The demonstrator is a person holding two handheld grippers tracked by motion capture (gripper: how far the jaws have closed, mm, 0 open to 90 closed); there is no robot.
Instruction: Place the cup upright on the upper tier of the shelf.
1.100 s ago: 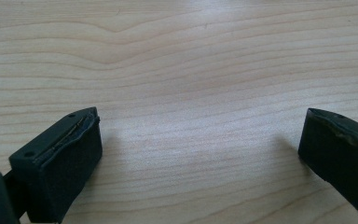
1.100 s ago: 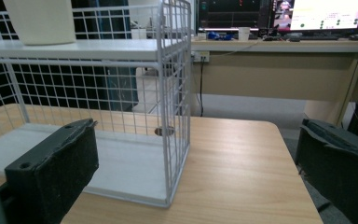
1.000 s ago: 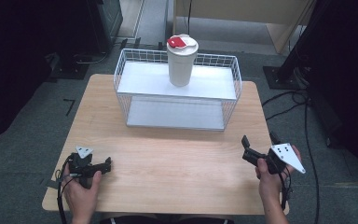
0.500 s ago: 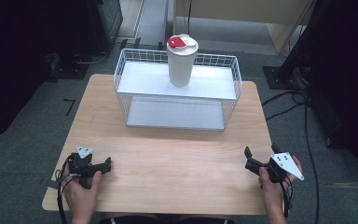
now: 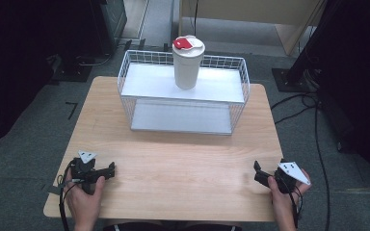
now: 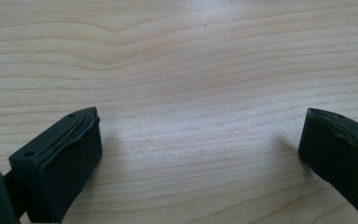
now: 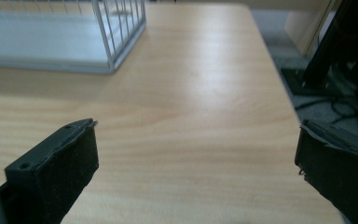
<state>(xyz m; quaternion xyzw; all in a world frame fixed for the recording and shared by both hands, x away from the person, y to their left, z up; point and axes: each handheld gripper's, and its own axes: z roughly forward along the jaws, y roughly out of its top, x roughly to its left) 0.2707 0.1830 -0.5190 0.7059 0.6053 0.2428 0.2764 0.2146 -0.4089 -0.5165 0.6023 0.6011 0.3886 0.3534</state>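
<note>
A white tumbler with a red-tabbed lid stands upright on the top shelf of a white wire rack at the far middle of the wooden table. My left gripper rests low over the near left corner, open, its jaws wide apart over bare wood. Over the near right edge my right gripper is held open with nothing between its jaws. Both are far from the tumbler.
The rack's lower shelf is bare; its corner is seen in the right gripper view. Cables and a black stand base lie on the grey floor right of the table. Dark equipment stands at far left.
My right gripper has moved down and toward the table's near right edge. The left gripper and the tumbler have stayed put.
</note>
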